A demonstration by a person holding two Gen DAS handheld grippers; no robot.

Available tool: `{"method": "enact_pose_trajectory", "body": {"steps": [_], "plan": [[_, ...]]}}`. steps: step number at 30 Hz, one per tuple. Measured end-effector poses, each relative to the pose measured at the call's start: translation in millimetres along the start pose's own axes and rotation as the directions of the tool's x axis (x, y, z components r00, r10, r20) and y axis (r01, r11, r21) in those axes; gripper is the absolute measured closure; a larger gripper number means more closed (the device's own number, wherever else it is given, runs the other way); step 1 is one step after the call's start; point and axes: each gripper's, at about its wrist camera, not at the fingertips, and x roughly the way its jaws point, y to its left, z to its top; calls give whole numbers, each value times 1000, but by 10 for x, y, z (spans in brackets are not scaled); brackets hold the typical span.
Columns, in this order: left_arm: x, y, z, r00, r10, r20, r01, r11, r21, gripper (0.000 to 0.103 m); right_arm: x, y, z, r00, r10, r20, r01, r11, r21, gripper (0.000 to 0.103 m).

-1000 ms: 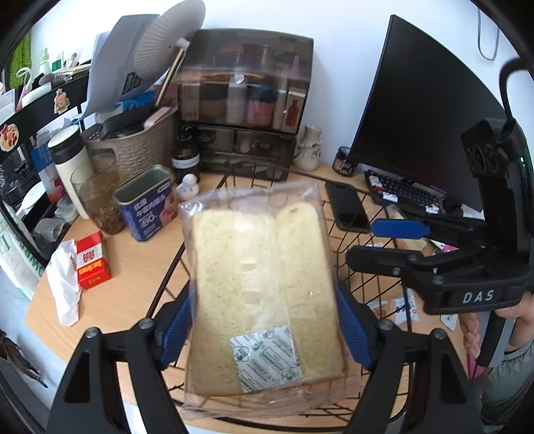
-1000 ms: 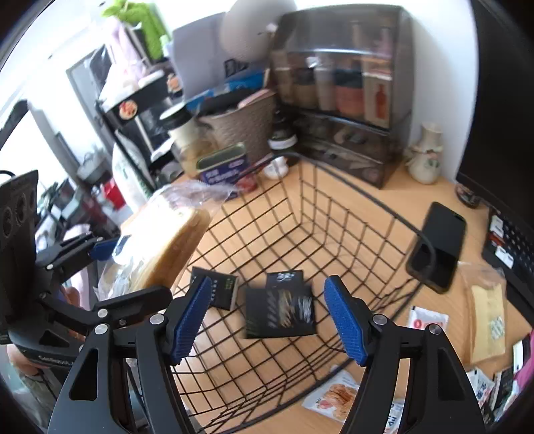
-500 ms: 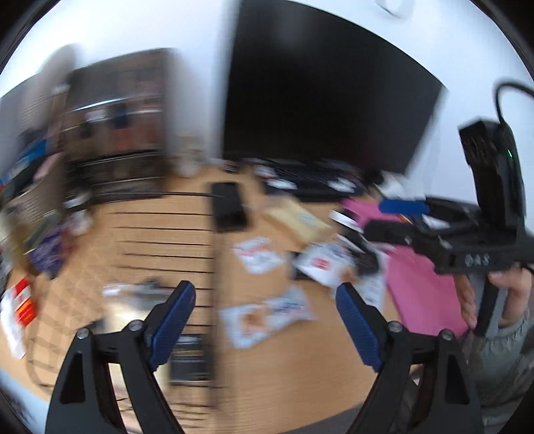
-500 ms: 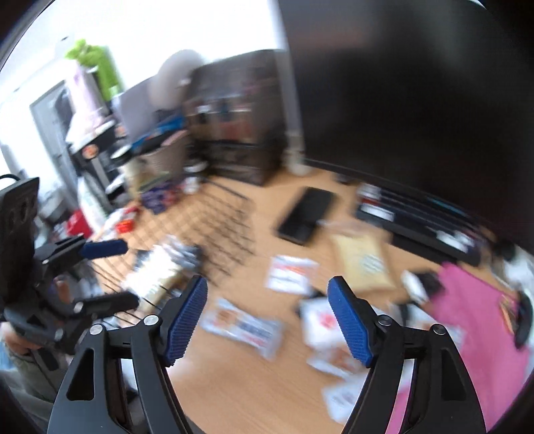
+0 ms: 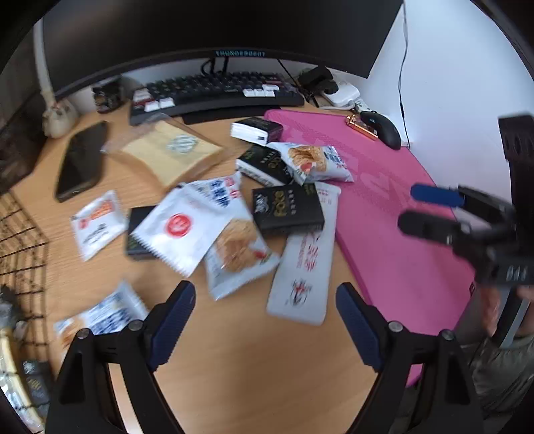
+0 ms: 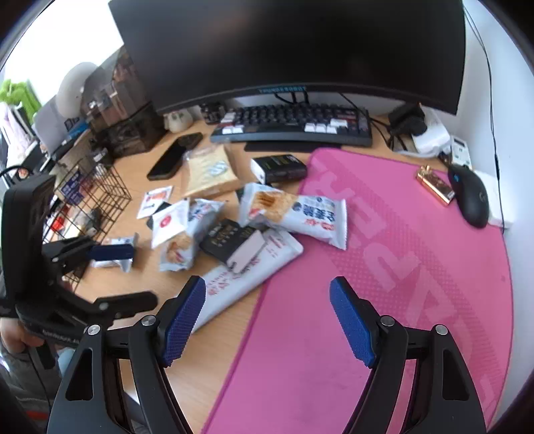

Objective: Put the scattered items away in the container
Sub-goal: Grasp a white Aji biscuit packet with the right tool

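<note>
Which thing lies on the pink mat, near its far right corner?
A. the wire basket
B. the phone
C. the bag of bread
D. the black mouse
D. The black mouse sits at the far right corner of the pink mat, while the phone, the bag of bread and the wire basket are on bare wood to the left.

The monitor [image 5: 233, 30] bezel reads "THUNDEROBOT"; a black packet [image 5: 287, 209] shows gold lettering, seemingly "Foxo".
</note>
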Motion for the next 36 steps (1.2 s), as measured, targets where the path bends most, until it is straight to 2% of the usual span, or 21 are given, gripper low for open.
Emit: {"method": "enact_pose_trajectory", "body": {"steps": [5, 11, 14, 16, 17, 19, 20, 22, 24, 26, 27, 28, 30, 32, 36], "plan": [[228, 79, 115, 995, 99, -17, -99, 995, -15, 16, 166, 10, 28, 1000, 4, -11, -4, 1000, -18, 26], [352, 145, 220, 996, 90, -18, -91, 996, -26, 16, 398, -15, 126, 999, -20, -33, 18, 999, -47, 26], [372, 149, 261, 995, 99, 0, -99, 995, -14, 16, 431, -74, 228, 999, -39, -21, 37, 998, -53, 26], [359, 207, 275, 997, 81, 16, -80, 996, -34, 19, 454, -134, 325, 999, -48, 1, 48, 996, -78, 26], [341, 236, 279, 997, 76, 31, -75, 996, -45, 24, 486, -187, 386, 998, -63, 4, 63, 994, -84, 26], [326, 284, 290, 997, 66, 30, -65, 997, -50, 64, 535, -320, 519, 995, -104, 13, 104, 992, -67, 26], [326, 314, 295, 999, 35, 20, -33, 998, -57, 67, 545, -391, 592, 994, -109, 29, 110, 992, -54, 26], [320, 334, 300, 1000, 28, 10, -28, 998, -54, 67, 584, -481, 716, 992, -112, 55, 115, 993, -38, 26], [305, 321, 304, 999, 34, 8, -33, 998, -45, 67, 729, -515, 836, 987, -158, 40, 160, 986, -44, 26], [282, 309, 307, 999, 41, 12, -40, 998, -42, 66, 866, -502, 909, 986, -163, 33, 165, 984, -72, 26], [283, 307, 307, 999, 42, 4, -42, 998, -41, 61, 940, -489, 924, 986, -163, 16, 164, 983, -82, 26], [287, 305, 303, 999, 43, -7, -44, 998, -39, 49, 996, -477, 918, 987, -160, -5, 159, 983, -89, 26], [279, 316, 292, 999, 48, -13, -49, 998, -41, 42, 1071, -419, 856, 989, -141, -47, 135, 984, -113, 29], [252, 327, 272, 999, 48, -15, -49, 998, -47, 42, 1039, -388, 748, 990, -132, -51, 124, 984, -128, 29], [230, 354, 207, 998, 54, -31, -55, 997, -49, 42, 901, -282, 381, 988, -74, -133, 54, 988, -146, 29]]}}
